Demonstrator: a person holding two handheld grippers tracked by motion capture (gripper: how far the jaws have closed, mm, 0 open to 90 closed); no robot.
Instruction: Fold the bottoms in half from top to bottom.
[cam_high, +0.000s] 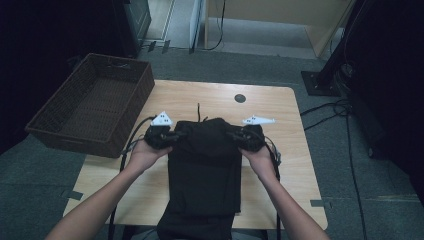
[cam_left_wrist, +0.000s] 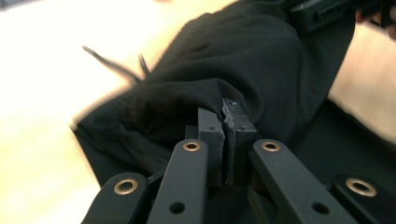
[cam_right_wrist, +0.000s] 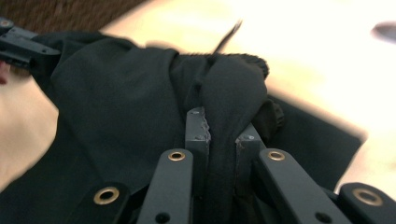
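Observation:
A black garment (cam_high: 204, 170) lies lengthwise on the wooden table (cam_high: 280, 115), its near end hanging over the front edge. Its far end, with thin drawstrings (cam_high: 199, 111), is lifted and bunched between my two grippers. My left gripper (cam_high: 176, 135) is shut on the garment's left corner; in the left gripper view the pads (cam_left_wrist: 227, 122) pinch a fold of black cloth (cam_left_wrist: 243, 65). My right gripper (cam_high: 234, 134) is shut on the right corner; in the right gripper view cloth (cam_right_wrist: 116, 107) is squeezed between the pads (cam_right_wrist: 198, 126).
A dark wicker basket (cam_high: 131, 107) stands at the table's left, overhanging its edge. A round dark hole (cam_high: 240, 98) is near the table's far edge. Cables (cam_high: 325, 112) run over the floor on the right.

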